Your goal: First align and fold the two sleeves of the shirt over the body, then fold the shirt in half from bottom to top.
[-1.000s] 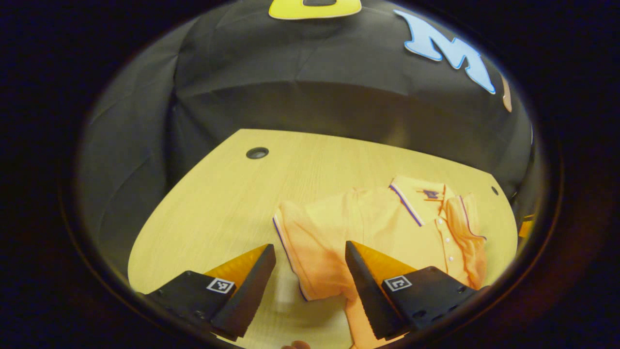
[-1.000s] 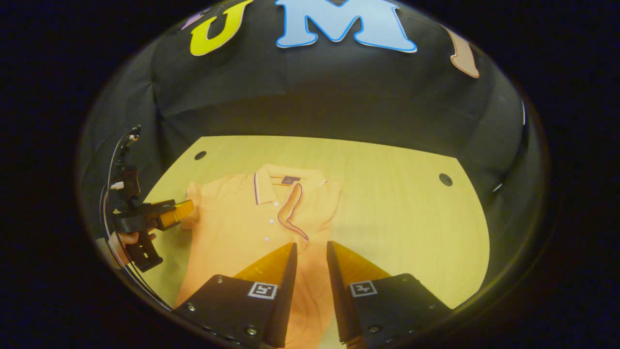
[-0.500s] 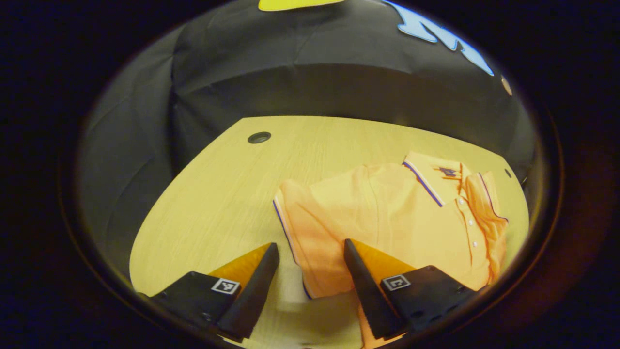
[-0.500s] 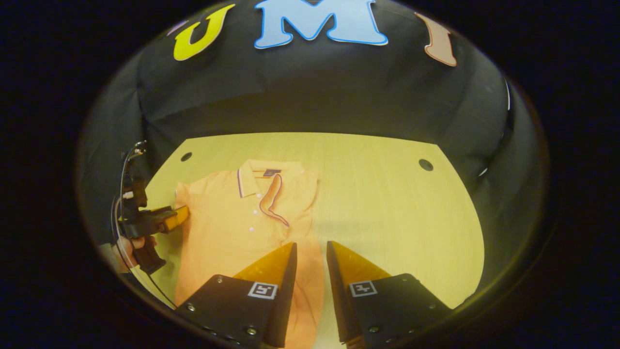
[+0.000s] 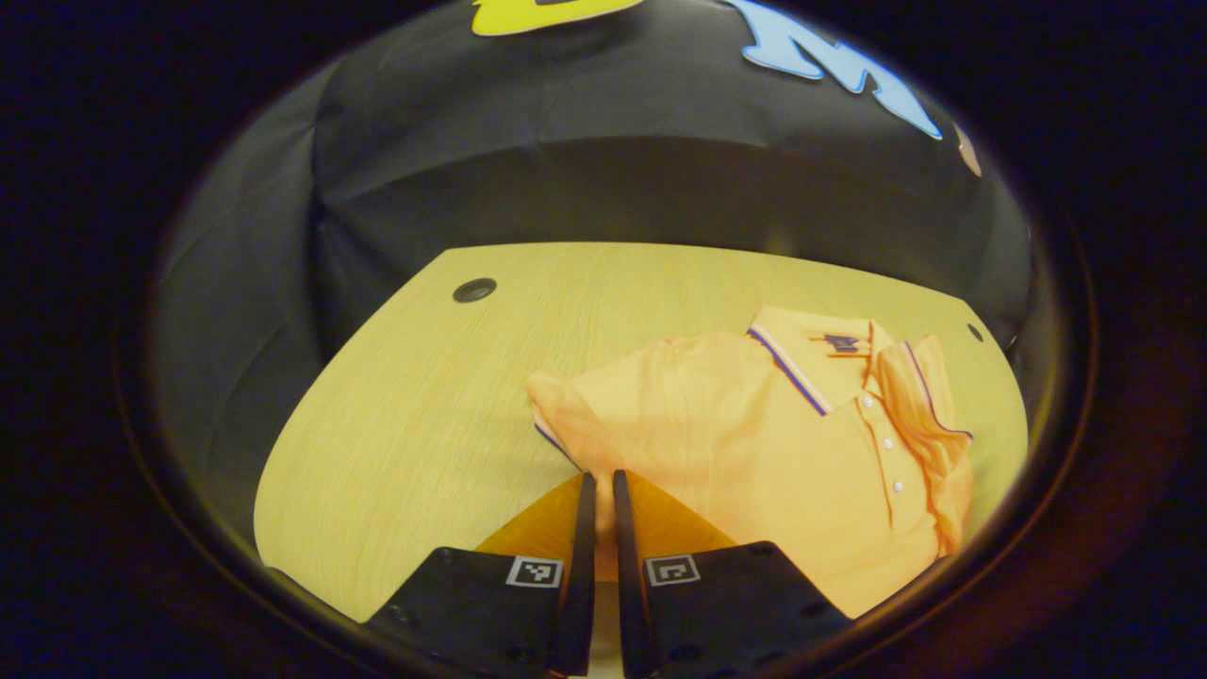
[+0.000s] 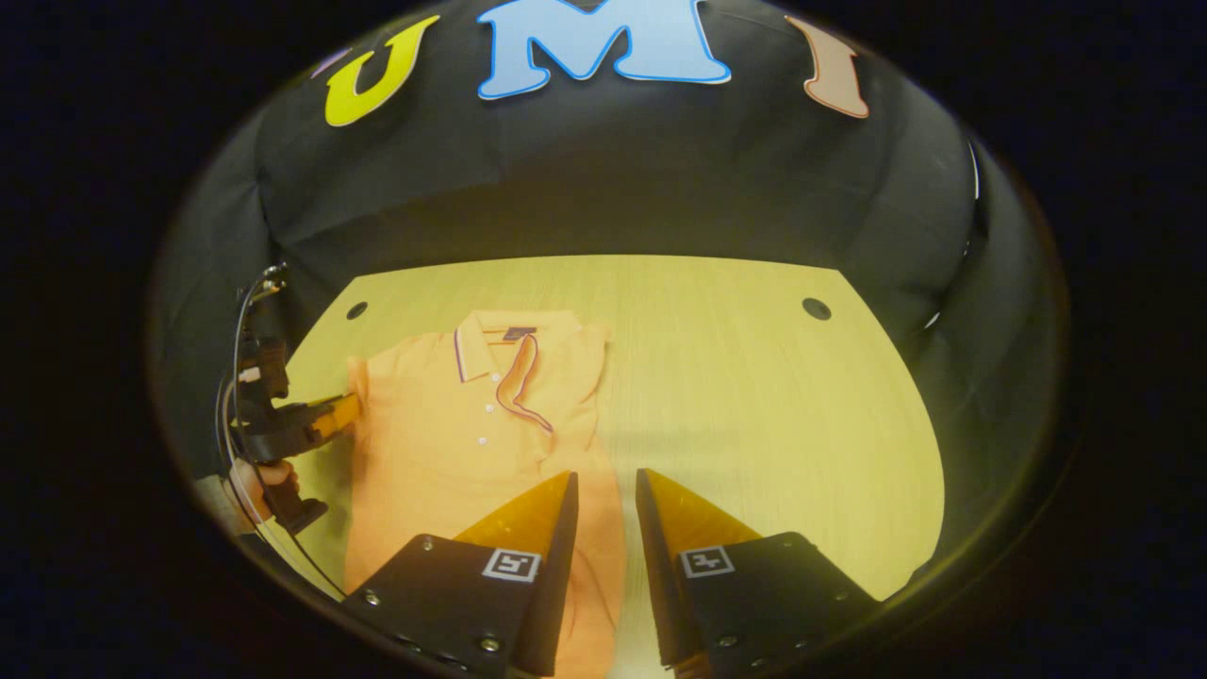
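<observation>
An orange polo shirt (image 5: 754,424) lies face up on the wooden table (image 5: 415,405), collar away from me. One sleeve (image 5: 929,415) is folded over the chest. The other sleeve (image 5: 556,405) is bunched at its cuff, and my left gripper (image 5: 599,486) is shut on it. In the right gripper view the shirt (image 6: 453,443) lies left of centre, with the left gripper (image 6: 335,415) at its sleeve, held by a hand (image 6: 250,481). My right gripper (image 6: 605,486) hovers over the shirt's lower side edge, narrowly open with nothing between its fingers.
The table (image 6: 754,405) has round cable holes near its far corners (image 5: 474,289) (image 6: 816,308). Bare wood stretches to the right of the shirt in the right gripper view. Black cloth walls close in the table's far side.
My left gripper has gone from open to shut on the sleeve cuff, which is now bunched and pulled inward. The right gripper has drawn back slightly and stays narrowly open.
</observation>
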`<action>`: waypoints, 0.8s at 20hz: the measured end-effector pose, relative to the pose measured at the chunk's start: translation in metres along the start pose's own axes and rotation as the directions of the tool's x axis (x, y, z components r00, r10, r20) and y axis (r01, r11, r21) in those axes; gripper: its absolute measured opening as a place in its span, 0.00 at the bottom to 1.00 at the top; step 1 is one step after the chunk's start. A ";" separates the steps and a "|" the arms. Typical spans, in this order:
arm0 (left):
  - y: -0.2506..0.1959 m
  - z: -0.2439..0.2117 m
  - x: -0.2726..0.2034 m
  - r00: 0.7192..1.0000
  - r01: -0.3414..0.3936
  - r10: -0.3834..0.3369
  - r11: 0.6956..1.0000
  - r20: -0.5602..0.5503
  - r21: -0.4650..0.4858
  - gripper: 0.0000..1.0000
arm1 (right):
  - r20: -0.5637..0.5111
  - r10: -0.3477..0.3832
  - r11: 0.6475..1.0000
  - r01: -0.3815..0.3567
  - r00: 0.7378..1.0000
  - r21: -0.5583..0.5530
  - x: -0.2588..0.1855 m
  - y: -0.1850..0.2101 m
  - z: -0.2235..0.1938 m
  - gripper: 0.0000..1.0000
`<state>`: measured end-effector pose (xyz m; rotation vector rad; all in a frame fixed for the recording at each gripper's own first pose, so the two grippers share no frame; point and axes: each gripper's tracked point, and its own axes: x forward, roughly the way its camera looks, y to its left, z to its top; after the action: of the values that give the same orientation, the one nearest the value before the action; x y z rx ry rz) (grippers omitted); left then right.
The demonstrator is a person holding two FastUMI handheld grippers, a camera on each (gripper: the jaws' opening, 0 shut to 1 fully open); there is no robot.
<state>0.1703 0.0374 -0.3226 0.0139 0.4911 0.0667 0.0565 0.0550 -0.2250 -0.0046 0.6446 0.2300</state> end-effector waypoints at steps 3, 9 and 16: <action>-0.058 0.029 -0.011 0.992 0.103 -0.108 0.990 0.057 0.096 0.18 | 0.004 -0.004 1.000 0.003 1.000 0.014 -0.002 -0.002 -0.003 0.39; -0.163 0.028 -0.026 0.961 0.260 -0.275 0.937 0.034 0.235 0.18 | 0.020 -0.029 0.997 0.028 0.999 0.071 -0.017 -0.018 -0.012 0.39; -0.169 0.013 -0.047 0.957 0.287 -0.290 0.931 -0.023 0.224 0.97 | 0.001 -0.038 0.994 0.038 0.999 0.107 -0.029 -0.030 -0.033 0.40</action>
<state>0.1457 -0.1345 -0.2940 0.1648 0.4840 -0.2790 0.0212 0.0169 -0.2366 0.0864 0.6526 0.1582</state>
